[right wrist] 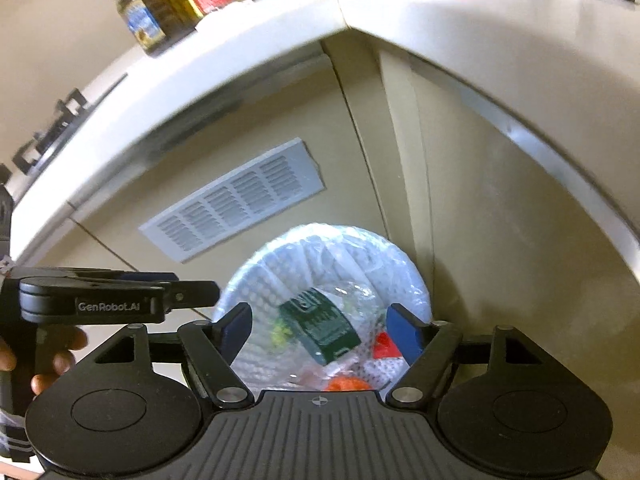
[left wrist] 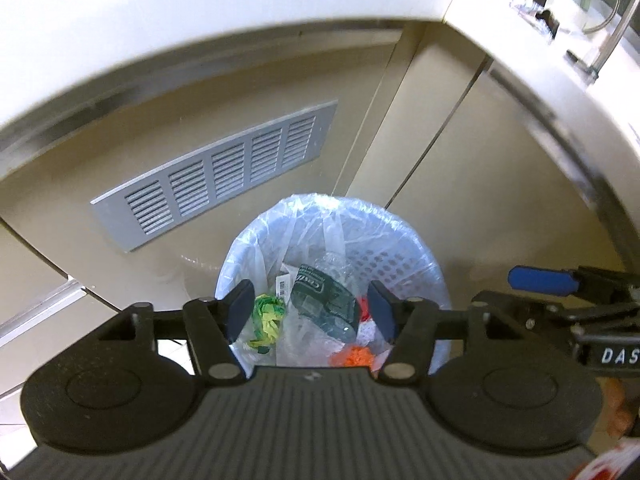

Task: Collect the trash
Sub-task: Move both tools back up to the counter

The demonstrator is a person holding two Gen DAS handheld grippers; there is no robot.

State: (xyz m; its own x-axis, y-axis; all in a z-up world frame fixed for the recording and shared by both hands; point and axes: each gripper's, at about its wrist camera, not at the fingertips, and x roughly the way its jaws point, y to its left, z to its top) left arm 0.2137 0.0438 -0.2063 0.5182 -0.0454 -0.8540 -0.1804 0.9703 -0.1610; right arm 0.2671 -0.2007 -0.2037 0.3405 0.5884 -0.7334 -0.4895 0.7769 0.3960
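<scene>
Both hand-held grippers, left point(left wrist: 310, 306) and right point(right wrist: 320, 330), spread empty above one lined bin point(left wrist: 400, 264).

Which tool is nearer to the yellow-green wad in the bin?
Left, narrowly. The left tool hangs over the yellow-green wad; the right tool hangs beside it, further right.

Wrappers point(left wrist: 324, 300) in the bin point(left wrist: 400, 264), below the counter point(left wrist: 240, 8), right of the vent point(left wrist: 224, 172).

One bin point(left wrist: 400, 264), two grippers point(left wrist: 310, 312)
</scene>
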